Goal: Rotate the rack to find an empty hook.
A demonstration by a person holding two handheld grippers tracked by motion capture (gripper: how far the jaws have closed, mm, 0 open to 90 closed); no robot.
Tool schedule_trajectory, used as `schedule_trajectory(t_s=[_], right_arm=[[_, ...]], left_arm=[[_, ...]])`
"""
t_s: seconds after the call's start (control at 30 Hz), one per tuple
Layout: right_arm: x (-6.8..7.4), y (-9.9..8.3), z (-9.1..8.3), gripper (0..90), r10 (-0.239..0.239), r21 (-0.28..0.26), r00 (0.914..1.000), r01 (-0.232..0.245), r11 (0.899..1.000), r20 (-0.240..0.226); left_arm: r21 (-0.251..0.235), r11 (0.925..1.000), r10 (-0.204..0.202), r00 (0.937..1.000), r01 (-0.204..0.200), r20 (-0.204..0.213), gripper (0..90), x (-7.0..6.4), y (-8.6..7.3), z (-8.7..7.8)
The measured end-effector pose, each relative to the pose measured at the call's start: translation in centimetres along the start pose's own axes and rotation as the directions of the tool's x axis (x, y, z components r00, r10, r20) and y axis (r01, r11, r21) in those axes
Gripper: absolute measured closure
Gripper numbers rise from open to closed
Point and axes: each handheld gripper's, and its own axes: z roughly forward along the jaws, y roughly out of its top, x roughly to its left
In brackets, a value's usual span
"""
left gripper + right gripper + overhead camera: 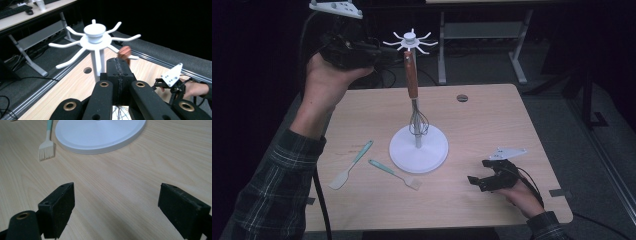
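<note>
In the high view, a white utensil stand (418,146) with a round base and a crown of radial hooks is seen near the middle of the wooden table (492,125). A whisk (414,95) with a brown wooden handle is hung from one hook of the stand, its wire head lying close against the post just above the base. The left gripper (379,51) is held high, level with the hooks and just to the left of the stand's crown; its jaw tips are dark and cannot be resolved in this view. A teal-handled spatula (351,165) is laid on the table to the left of the base, and a teal-handled pastry brush (395,174) is laid just beside the base, at its front left. The right gripper (477,182) is rested low on the table, to the right of the base and apart from it, with its jaws spread. In the left gripper view, the left gripper (117,65) is shown with its two jaws pressed together, nothing visible between the pads. The stand's crown (95,35) is seen just beyond the jaw tips, and the top of the whisk handle (124,53) is seen at a hook behind them. In the right gripper view, the right gripper (116,195) is shown with its jaws wide apart over bare table, holding nothing. The stand's base (100,135) lies ahead of the jaws, and the bristles of the pastry brush (46,150) lie just to the left of it.
</note>
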Motion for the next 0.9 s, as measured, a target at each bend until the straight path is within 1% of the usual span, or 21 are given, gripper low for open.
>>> schedule_trajectory(t_s=[0.07,0.2,0.37,0.63,0.8,0.9], right_arm=[[-0.1,0.0,0.0,14.0,-0.003,-0.001,1.0,0.003,1.0,0.001],[0.0,0.0,0.0,14.0,0.003,0.0,1.0,-0.003,1.0,-0.002],[0.1,0.0,0.0,14.0,-0.002,0.0,1.0,0.002,1.0,-0.002],[0.1,0.0,0.0,14.1,0.003,-0.001,1.0,-0.003,1.0,-0.005],[0.1,0.0,-0.1,14.1,0.001,-0.001,1.0,-0.001,1.0,-0.006],[0.1,0.0,-0.1,14.1,0.004,-0.001,1.0,-0.004,1.0,-0.007]], left_arm=[[-0.004,1.0,-0.007,1.0,0.007,-0.002,89.9,0.4,-0.1,0.0],[0.0,0.9999,-0.015,0.9996,0.015,-0.023,89.9,1.2,-0.2,-0.1],[-0.007,0.9991,-0.041,0.9985,0.041,-0.036,89.9,2.2,-0.4,0.0],[-0.014,0.9983,-0.057,0.9963,0.056,-0.064,89.9,3.1,-0.1,0.4],[-0.013,0.9983,-0.057,0.9955,0.057,-0.075,89.9,3.5,0.1,0.7],[-0.019,0.9978,-0.065,0.9957,0.064,-0.066,89.9,3.7,0.1,0.8]])
